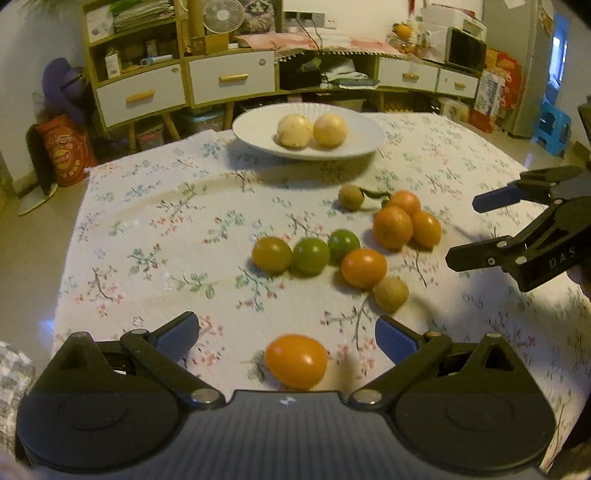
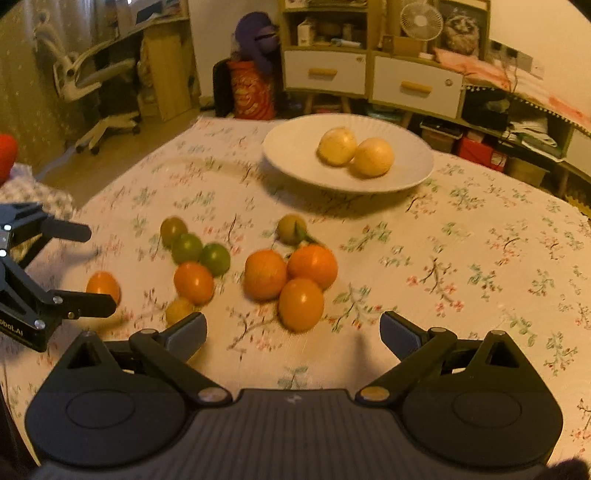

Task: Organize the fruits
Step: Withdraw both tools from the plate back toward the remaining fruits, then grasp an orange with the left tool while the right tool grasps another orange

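A white plate (image 1: 258,125) (image 2: 291,147) at the table's far side holds two pale yellow round fruits (image 1: 293,130) (image 2: 337,146). Loose fruit lies mid-table: three oranges (image 1: 392,227) (image 2: 266,274), two green fruits (image 1: 311,255) (image 2: 186,246), small orange ones (image 1: 364,267) (image 2: 194,282) and brownish ones (image 1: 391,294). My left gripper (image 1: 287,336) (image 2: 88,269) is open, with one orange egg-shaped fruit (image 1: 296,361) (image 2: 104,286) lying between its fingers, untouched. My right gripper (image 2: 293,330) (image 1: 461,230) is open just short of the orange cluster.
A floral tablecloth (image 1: 147,236) (image 2: 480,258) covers the table. Behind stand a shelf unit with white drawers (image 1: 232,79) (image 2: 415,86), a fan (image 1: 221,16), an office chair (image 2: 96,85) and a blue stool (image 1: 554,129).
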{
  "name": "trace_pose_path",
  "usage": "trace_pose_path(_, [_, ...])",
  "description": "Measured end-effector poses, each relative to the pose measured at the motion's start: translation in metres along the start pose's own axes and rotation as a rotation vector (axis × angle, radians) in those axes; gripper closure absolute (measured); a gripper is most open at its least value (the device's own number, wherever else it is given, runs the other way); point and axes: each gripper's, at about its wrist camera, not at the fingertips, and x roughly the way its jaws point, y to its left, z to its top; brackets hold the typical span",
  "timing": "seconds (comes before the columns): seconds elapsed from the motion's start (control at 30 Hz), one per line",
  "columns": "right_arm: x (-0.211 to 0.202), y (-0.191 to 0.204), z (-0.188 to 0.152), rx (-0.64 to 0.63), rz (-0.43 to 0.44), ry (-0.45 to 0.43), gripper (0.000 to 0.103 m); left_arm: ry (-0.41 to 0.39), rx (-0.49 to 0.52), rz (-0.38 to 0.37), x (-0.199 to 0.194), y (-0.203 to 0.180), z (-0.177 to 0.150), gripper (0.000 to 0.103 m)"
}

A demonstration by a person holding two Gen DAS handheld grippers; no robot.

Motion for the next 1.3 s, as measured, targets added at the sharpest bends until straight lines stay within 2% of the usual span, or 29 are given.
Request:
trace_pose_path(0.33, [0.007,0.000,-0.004,-0.008,-0.002,0.026,0.004,0.061,0.024,-0.052,0.006,-0.004,-0.009,0.011])
trace_pose_path(0.4, [0.010,0.000,-0.004,-0.010,-0.007,0.031,0.005,0.068,0.018,-0.060,0.005,-0.003,-0.009,0.013])
trace_pose_path(0.5, [0.015,0.001,-0.003,-0.012,-0.001,0.040,0.009,0.091,0.005,-0.072,0.007,-0.001,-0.012,0.025])
trace_pose_path(0.67, [0.022,0.004,0.000,-0.027,0.001,0.062,0.022,0.094,0.003,-0.082,0.005,0.001,-0.015,0.037])
trace_pose_path(0.77, [0.024,0.006,0.002,-0.036,-0.015,0.059,0.027,0.091,-0.007,-0.094,0.003,0.003,-0.015,0.046])
trace_pose_path(0.97, [0.025,0.002,0.007,-0.013,-0.030,0.050,0.043,0.094,-0.020,-0.112,0.000,0.003,-0.013,0.061])
trace_pose_path(1.17, [0.025,0.004,0.009,-0.024,-0.020,0.051,0.055,0.099,-0.037,-0.105,0.002,0.004,-0.011,0.063])
trace_pose_path(1.3, [0.026,0.007,0.009,-0.035,-0.019,0.056,0.059,0.100,-0.042,-0.098,0.005,0.003,-0.009,0.063])
